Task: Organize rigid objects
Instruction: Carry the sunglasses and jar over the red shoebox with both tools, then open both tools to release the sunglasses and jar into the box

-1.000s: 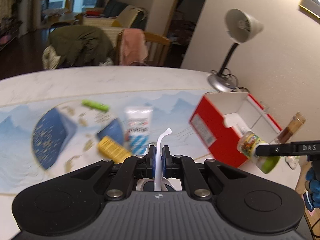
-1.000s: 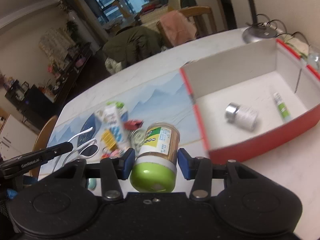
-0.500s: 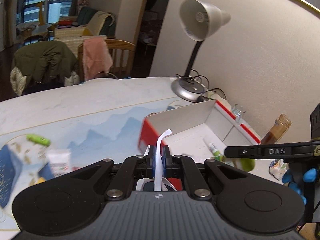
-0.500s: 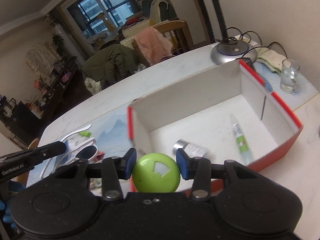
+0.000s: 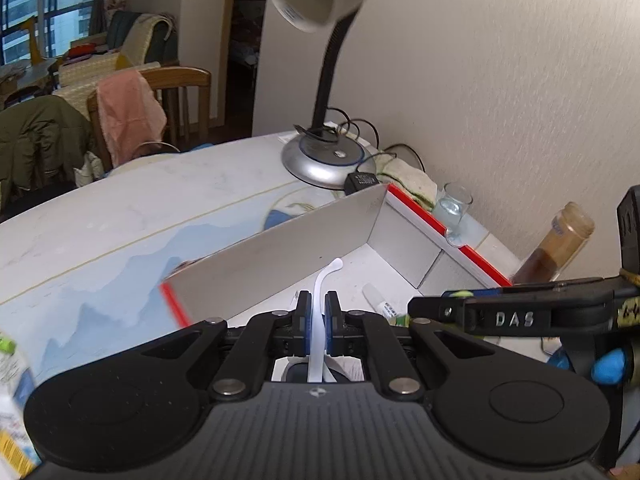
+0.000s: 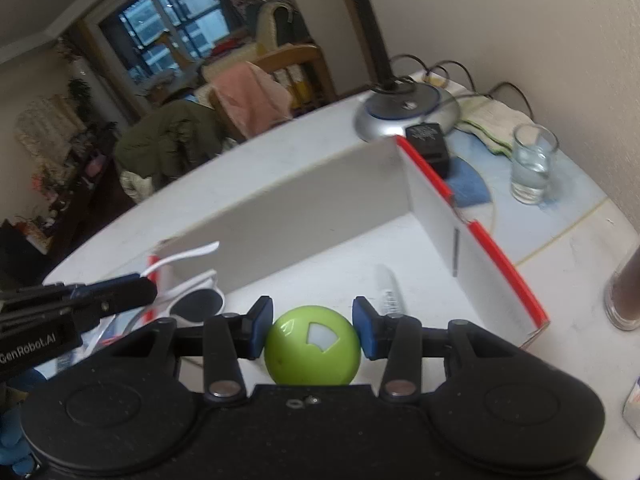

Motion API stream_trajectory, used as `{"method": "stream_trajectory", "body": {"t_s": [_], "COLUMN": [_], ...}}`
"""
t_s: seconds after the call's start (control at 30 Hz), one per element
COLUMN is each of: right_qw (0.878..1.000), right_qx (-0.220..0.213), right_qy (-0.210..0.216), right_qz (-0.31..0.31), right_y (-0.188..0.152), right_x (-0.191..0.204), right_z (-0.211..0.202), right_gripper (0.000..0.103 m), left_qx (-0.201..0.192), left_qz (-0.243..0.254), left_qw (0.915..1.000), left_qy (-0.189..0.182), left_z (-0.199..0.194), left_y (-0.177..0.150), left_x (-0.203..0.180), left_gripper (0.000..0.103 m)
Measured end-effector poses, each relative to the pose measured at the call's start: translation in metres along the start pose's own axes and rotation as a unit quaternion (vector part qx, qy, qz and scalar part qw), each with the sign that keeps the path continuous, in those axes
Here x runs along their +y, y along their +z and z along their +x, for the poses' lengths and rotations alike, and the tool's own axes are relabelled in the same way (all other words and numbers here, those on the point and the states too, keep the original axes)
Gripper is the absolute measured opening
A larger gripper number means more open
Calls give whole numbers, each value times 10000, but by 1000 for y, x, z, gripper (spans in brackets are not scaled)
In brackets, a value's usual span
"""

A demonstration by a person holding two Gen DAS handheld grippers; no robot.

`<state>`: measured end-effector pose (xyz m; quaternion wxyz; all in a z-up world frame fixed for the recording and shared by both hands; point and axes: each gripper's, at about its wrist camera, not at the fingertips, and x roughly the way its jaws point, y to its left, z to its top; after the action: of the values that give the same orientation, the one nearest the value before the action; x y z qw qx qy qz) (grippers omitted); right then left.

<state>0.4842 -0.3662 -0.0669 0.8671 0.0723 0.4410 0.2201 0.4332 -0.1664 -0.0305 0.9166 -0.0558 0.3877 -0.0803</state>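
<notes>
1. Two grippers are in view, each held by a hand in a blue glove (image 5: 608, 366).
2. The left gripper (image 5: 319, 320) is clamped tight on one pair of white sunglasses (image 6: 196, 302), gripping a white temple arm between its blue pads (image 5: 305, 318); the arm's tip curls up toward 12 o'clock. From the right wrist view the dark lenses hang over the near left corner of the box, at about 9 o'clock from the jar's lid.
3. The right gripper (image 6: 313, 330) is partly open around one jar with a green lid (image 6: 313, 350); both blue pads press on its sides and only the round lid faces the camera.
4. One red box (image 6: 508, 276) with white inner walls lies open on the table (image 5: 132, 204). Both grippers are above its near edge.
5. One small white tube (image 6: 388, 292) lies on the box floor, at 1 o'clock from the green lid.
6. One desk lamp (image 5: 328, 156) stands at 12 o'clock behind the box, with one black adapter (image 6: 428, 144) touching the box's far corner.
7. One glass of water (image 6: 532, 170) stands outside the box at 2 o'clock, beside a folded cloth (image 6: 496, 124).
8. One tall brown bottle (image 5: 556, 248) stands outside the right wall, at 3 o'clock.
9. Two chairs are behind the table: one with a pink cloth (image 5: 128, 116), one with a green jacket (image 5: 36, 140).
</notes>
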Motion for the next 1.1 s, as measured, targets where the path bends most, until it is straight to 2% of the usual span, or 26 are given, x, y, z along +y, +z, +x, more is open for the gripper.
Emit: {"method": "stream_trajectory", "body": {"t_s": [0.2,0.5,0.7,1.1], "right_qw": [9998,9990,9979,9935], "right_qx": [213,346,476,732], "right_qy": [-42,64,106,237], "right_qz": [-12,-269,-431,-840], "right_y": [-1,-7,-14,-23], "right_x": [-16,-13,-9,-2], "right_z": [24,36,44,41], "right_gripper": [43,43,43,43], "left_qx": [219,447,607,1264], "left_qz": [135,125,196,183], "left_qw": [9996,9989,9979,9915], "left_qy": [92,114,137,232], "left_z": [47,94,114,138], "left_y": [12,17,17,6], "left_x": [-8,-9,-12,-9], "left_gripper": [6,6,6,6]}}
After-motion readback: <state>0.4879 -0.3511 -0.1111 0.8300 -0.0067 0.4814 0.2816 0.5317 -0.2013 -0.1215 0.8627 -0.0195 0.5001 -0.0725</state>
